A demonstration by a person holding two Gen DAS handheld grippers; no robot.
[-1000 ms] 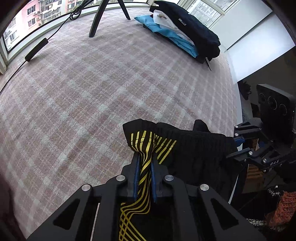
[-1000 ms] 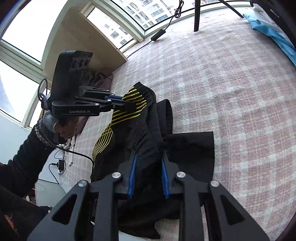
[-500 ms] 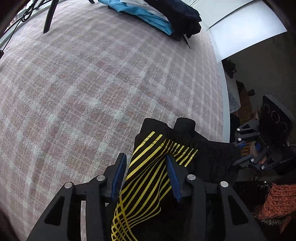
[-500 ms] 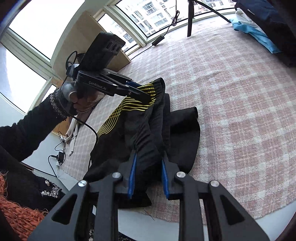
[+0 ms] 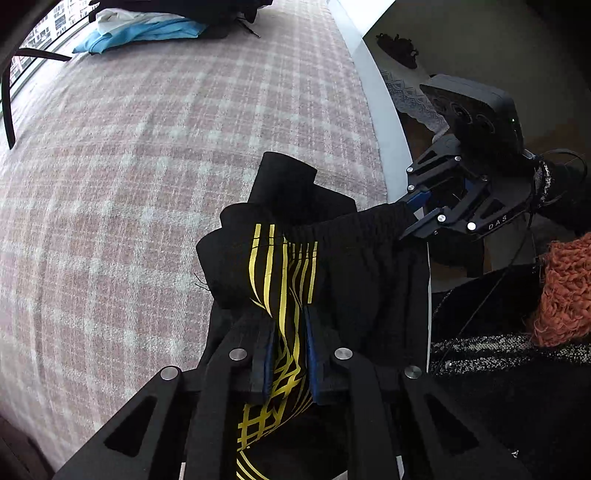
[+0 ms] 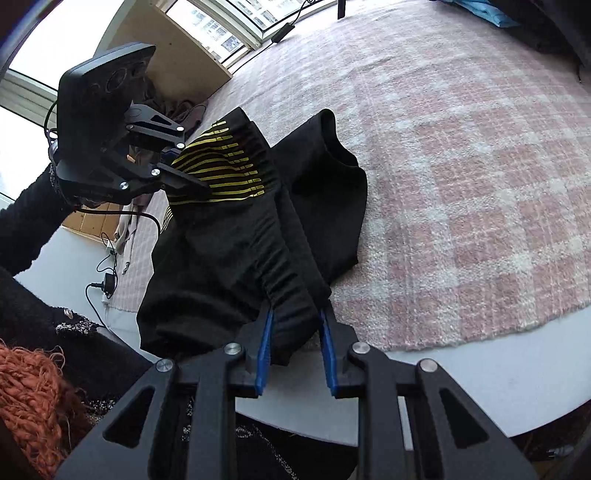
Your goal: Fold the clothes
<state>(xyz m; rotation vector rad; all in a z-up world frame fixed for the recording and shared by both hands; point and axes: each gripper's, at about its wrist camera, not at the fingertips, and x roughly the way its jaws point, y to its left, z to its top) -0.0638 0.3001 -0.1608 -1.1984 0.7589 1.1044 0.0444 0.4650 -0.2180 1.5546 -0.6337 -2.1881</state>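
Observation:
Black shorts with yellow stripes (image 5: 295, 258) hang between both grippers by the elastic waistband, partly resting on the pink plaid surface. My left gripper (image 5: 288, 332) is shut on the yellow-striped end of the waistband. My right gripper (image 6: 295, 317) is shut on the plain black end of the waistband (image 6: 284, 273). In the left wrist view the right gripper (image 5: 413, 218) shows at the right, clamping the waistband. In the right wrist view the left gripper (image 6: 192, 181) shows at the left on the striped part (image 6: 221, 166). One leg (image 6: 328, 147) lies on the surface.
A pink plaid cover (image 5: 147, 147) spreads over the surface, with its white edge (image 6: 443, 376) close to me. A pile of blue, white and dark clothes (image 5: 147, 26) lies at the far side. A wooden shelf (image 6: 177, 44) and cables (image 6: 107, 284) stand at left.
Both grippers have pulled back toward the near edge with the shorts. The left gripper, open half a second ago, has closed on the striped waistband again. The waistband is stretched straighter.

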